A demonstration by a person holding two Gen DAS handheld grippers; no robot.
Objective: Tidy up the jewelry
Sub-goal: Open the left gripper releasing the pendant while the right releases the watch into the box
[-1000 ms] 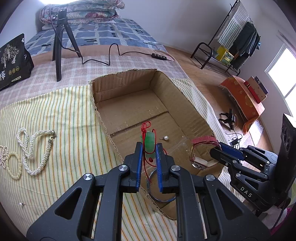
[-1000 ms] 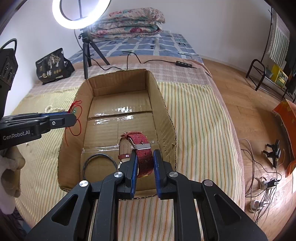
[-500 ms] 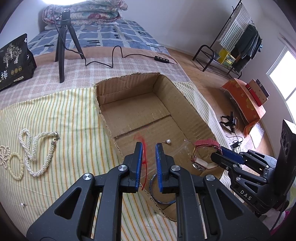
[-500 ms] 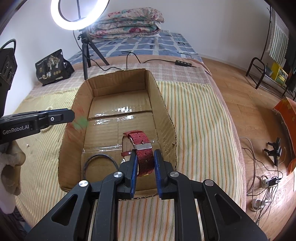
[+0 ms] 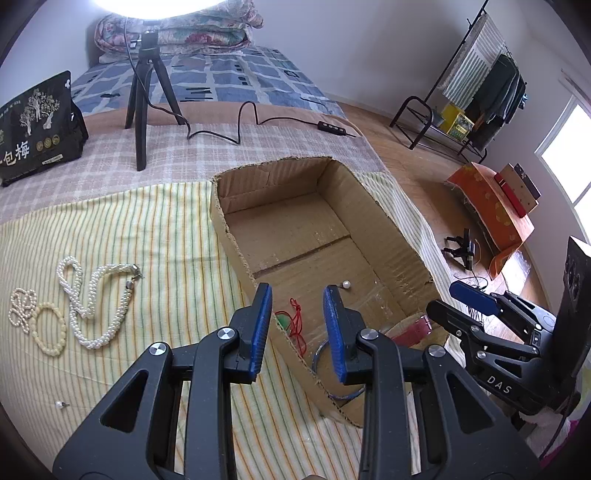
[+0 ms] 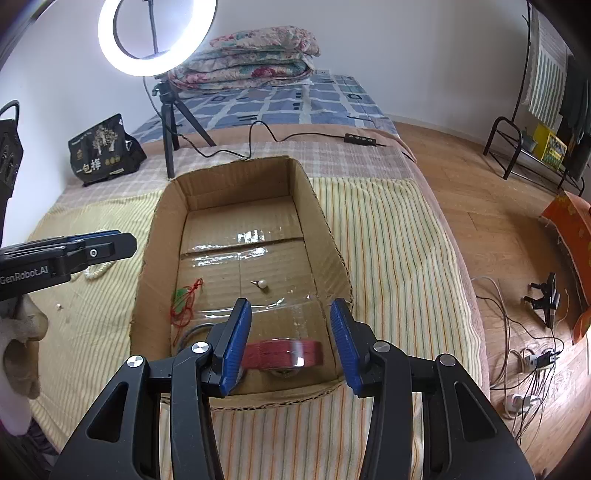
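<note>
Above the cardboard box [image 6: 332,236], both claws gape empty.
Left gripper [image 5: 297,328] and right gripper [image 6: 291,341] spread wide; red watch [image 6: 282,352] lies at six o'clock.

White walls, wooden floor [image 6: 480,206], lit ring light [image 6: 157,35], clothes rack [image 5: 476,85].

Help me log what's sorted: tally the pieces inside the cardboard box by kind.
Red-strap watch: 1
Green pendant on red cord: 1
Pearl earring: 1
Dark bangle: 1
Total in the cardboard box: 4
</note>
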